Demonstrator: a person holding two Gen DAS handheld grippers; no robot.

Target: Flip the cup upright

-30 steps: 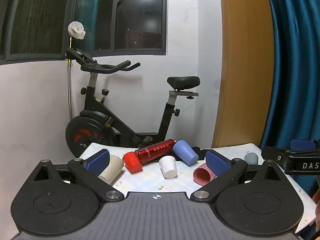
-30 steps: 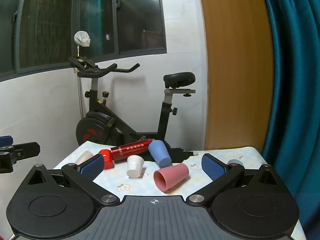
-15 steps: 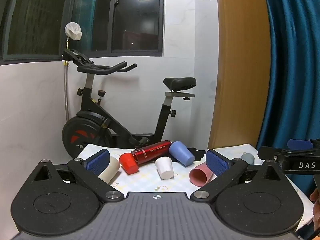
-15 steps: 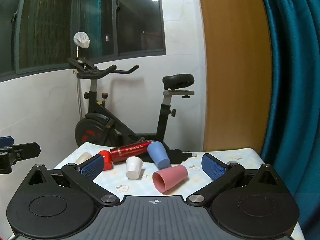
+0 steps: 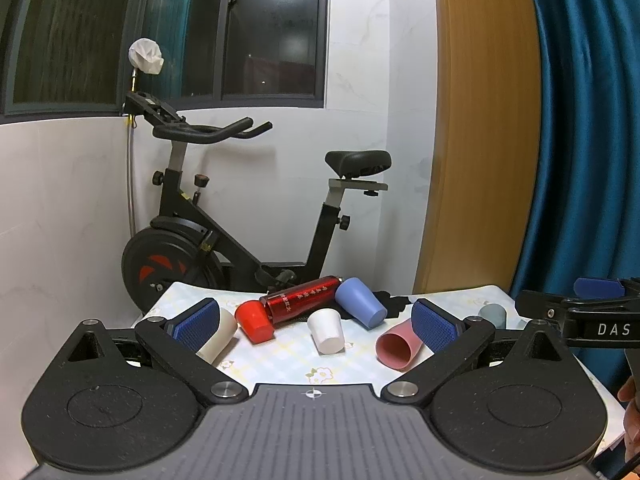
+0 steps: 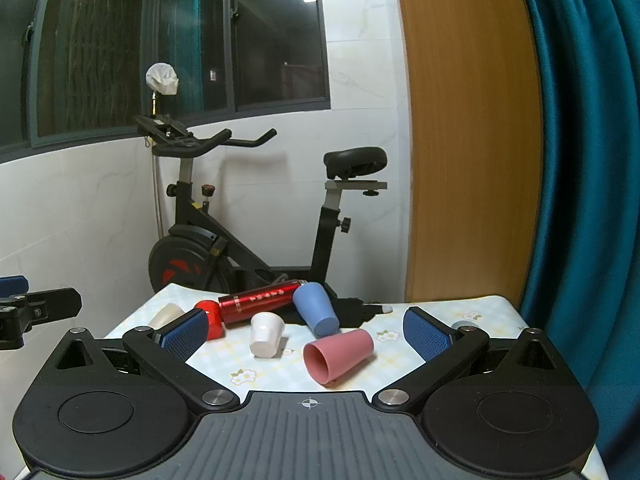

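Left wrist view: the left gripper (image 5: pixel 314 322) is hovering above the near edge of the floral-cloth table (image 5: pixel 280 364), fingers spread wide and holding nothing. Cups are lying toppled ahead: a cream cup (image 5: pixel 218 334) partly behind the left pad, a red cup (image 5: pixel 254 322), a small white cup (image 5: pixel 328 330) sitting mouth-down, a blue cup (image 5: pixel 360 307) leaning against a red bottle (image 5: pixel 304 300), and a pink cup (image 5: pixel 398 346) on its side, partly behind the right pad. A grey cup (image 5: pixel 493 315) is showing only its top.

Right wrist view: the right gripper (image 6: pixel 306 334) is likewise released and empty, and the pink cup (image 6: pixel 338 354) is lying almost centred between its pads, mouth toward the camera. Judgement: this is the approach step; no cup is touched yet. The next move calls for descending over the pink cup, closing across its wall, then rotating it mouth-up. The dark object (image 6: pixel 352 314) behind the blue cup (image 6: pixel 316 308) is hard to identify.
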